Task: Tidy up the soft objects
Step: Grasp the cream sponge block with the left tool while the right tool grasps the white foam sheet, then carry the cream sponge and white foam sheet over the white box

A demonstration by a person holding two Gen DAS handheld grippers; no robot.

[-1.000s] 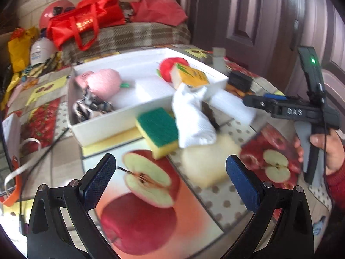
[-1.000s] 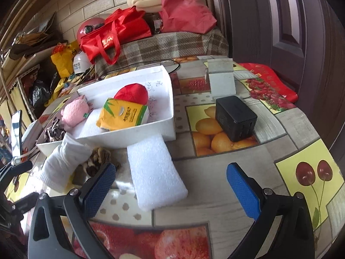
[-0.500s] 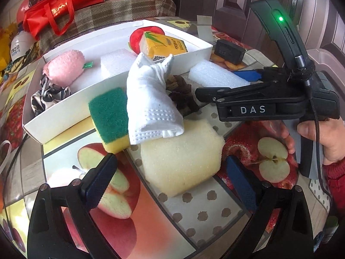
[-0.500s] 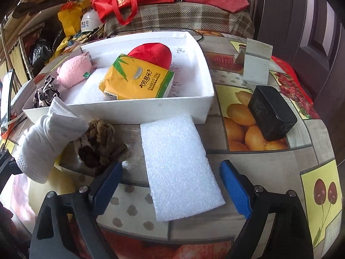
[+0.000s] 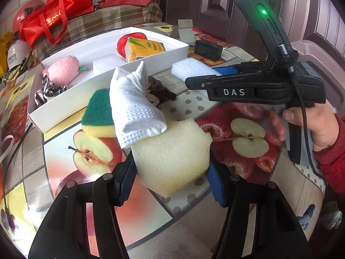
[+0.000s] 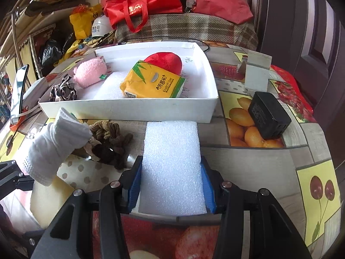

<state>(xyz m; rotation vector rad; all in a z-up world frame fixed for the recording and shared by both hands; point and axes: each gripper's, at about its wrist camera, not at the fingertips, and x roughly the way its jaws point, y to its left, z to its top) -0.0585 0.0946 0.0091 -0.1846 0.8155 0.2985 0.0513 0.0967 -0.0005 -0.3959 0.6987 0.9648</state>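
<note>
My left gripper point(image 5: 172, 172) is shut on a pale yellow sponge block point(image 5: 172, 151) on the table. A rolled white sock point(image 5: 133, 105) leans on the sponge, beside a green-and-yellow scouring sponge point(image 5: 98, 114) and a brown knotted rope toy point(image 5: 158, 90). My right gripper point(image 6: 171, 188) is shut on a white foam slab point(image 6: 172, 161) that lies in front of the white tray point(image 6: 129, 111). The tray holds a pink plush point(image 6: 89, 74), a foam piece point(image 6: 112, 86), a yellow tissue pack point(image 6: 153, 83), a red plush point(image 6: 165, 60) and a patterned scrunchie point(image 6: 63, 88).
A black power adapter point(image 6: 268, 115) and a small white stand point(image 6: 256, 73) sit right of the tray. Red bags point(image 6: 142, 2) and clutter lie on a plaid bench behind the table. A phone point(image 6: 18, 88) stands at the left edge.
Both grippers moved forward and closed: the left around the yellow sponge block, the right around the white foam slab. Both were open a second ago.
</note>
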